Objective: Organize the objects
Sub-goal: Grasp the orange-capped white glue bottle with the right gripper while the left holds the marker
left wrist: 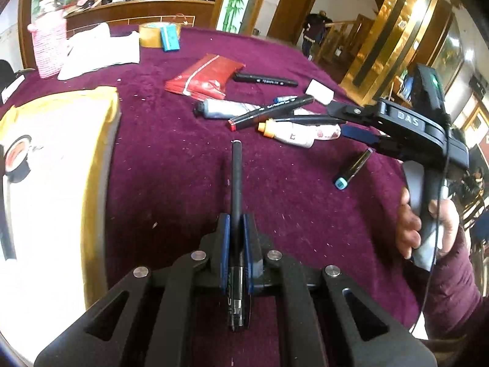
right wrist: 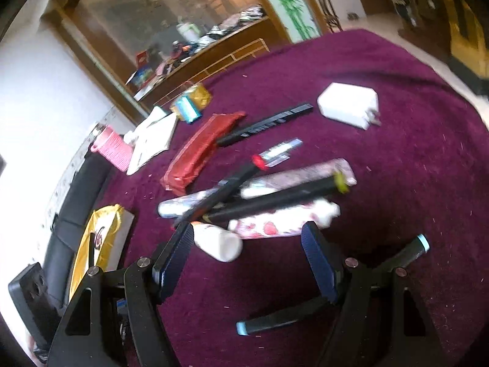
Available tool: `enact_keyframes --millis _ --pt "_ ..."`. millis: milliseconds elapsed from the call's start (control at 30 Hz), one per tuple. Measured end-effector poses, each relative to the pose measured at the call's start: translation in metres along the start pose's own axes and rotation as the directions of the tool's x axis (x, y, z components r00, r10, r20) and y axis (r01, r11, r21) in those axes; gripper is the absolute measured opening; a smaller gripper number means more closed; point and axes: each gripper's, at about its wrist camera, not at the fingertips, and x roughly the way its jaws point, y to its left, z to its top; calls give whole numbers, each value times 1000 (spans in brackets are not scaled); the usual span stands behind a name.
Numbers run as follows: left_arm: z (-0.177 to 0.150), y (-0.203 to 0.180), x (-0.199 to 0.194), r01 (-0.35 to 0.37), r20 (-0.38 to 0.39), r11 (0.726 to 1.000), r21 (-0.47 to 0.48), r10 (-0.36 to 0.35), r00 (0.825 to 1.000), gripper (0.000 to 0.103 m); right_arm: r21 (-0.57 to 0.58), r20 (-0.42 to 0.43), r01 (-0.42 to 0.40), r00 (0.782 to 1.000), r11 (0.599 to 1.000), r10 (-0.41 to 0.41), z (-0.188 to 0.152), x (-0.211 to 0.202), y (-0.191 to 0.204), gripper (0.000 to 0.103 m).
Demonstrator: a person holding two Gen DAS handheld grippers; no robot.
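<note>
My left gripper (left wrist: 236, 218) is shut on a black pen (left wrist: 236, 177) that points forward above the purple cloth. My right gripper (right wrist: 249, 240) is open and empty; it also shows in the left wrist view (left wrist: 336, 119), just over a heap of markers and tubes. In the heap lie a red-capped black marker (left wrist: 272, 111), a silver tube (left wrist: 226, 108), and a white floral tube (right wrist: 284, 221) close before the right fingertips. A black marker with light-blue ends (right wrist: 333, 293) lies under the right gripper; it also shows in the left wrist view (left wrist: 353, 168).
A red pouch (left wrist: 204, 75), another black marker (left wrist: 266, 80) and a white charger (right wrist: 348, 105) lie farther back. A yellow-edged box (left wrist: 58, 165) sits at the left. A tape roll (left wrist: 149, 35), teal box (left wrist: 169, 38), white cloth (left wrist: 101, 50) and pink basket (left wrist: 49, 49) stand at the far edge.
</note>
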Motion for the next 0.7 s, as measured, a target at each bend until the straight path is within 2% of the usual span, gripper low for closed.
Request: enact_keyframes --millis 133,200,233,367,500,700 --pt "-4 3 -15 20 27 999 -28 -19 999 6 -22 -52 -43 998 999 42 9 14 22 68" --pt "-6 5 -23 41 37 998 -38 -39 999 6 -38 -110 -29 994 999 24 12 32 31 68" --pt "-7 6 -26 49 40 998 -43 -48 998 6 -37 -146 -15 989 999 10 10 42 33 68" --pt "-10 13 -32 91 45 993 -71 -88 995 6 -50 -289 -112 953 992 93 -8 59 47 68" --pt "-13 15 -35 108 60 991 -82 -103 993 6 -113 -255 -29 967 993 -1 -12 58 56 68" --pt "-15 23 -47 111 85 988 -110 -102 991 6 -242 -214 83 967 967 -136 -18 62 76 64"
